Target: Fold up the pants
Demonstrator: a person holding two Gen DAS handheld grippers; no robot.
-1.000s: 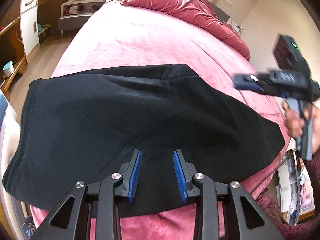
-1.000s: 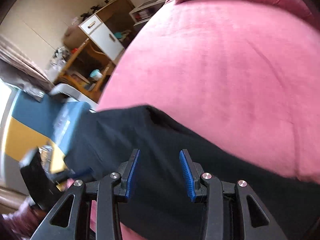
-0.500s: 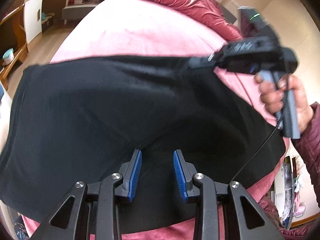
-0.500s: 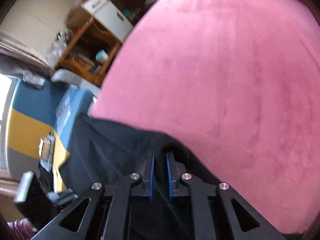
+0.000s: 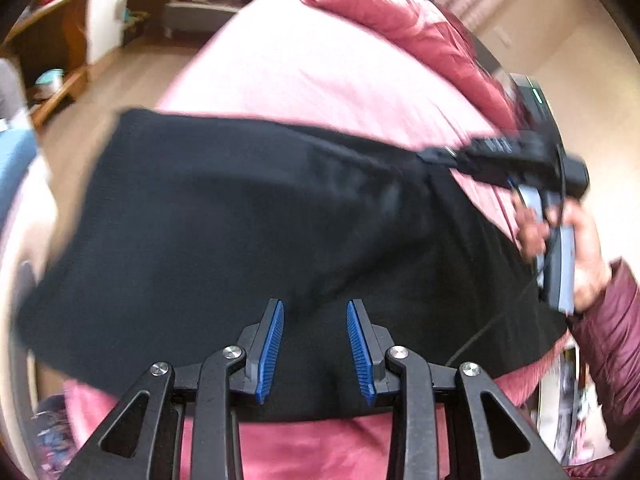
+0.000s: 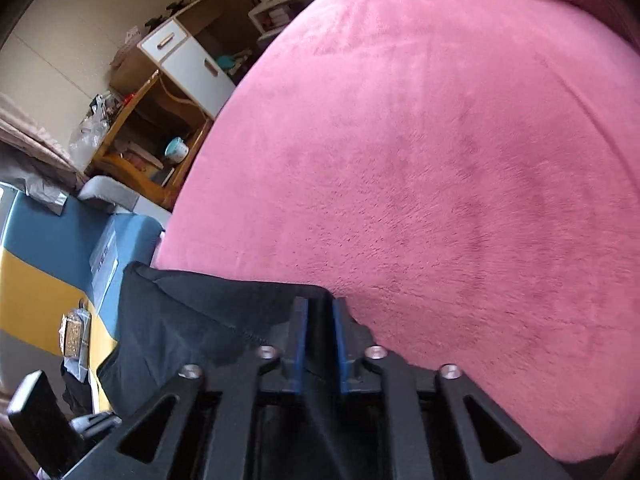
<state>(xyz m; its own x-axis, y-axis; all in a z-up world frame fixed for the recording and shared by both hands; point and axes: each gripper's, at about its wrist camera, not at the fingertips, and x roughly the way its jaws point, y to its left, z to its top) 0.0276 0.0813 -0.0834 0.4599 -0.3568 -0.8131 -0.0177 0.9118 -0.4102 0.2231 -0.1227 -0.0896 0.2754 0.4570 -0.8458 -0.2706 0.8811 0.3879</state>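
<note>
black pants spread across pink bed, right gripper pinching pants' far edge, fabric lifted there, left gripper spread wide over pants' near edge, gripping nothing

No readable text, label, brand, number or sign anywhere: only blurred, illegible light markings on the body of the right gripper and an illegible printed sheet on the blue box beside the bed.
</note>
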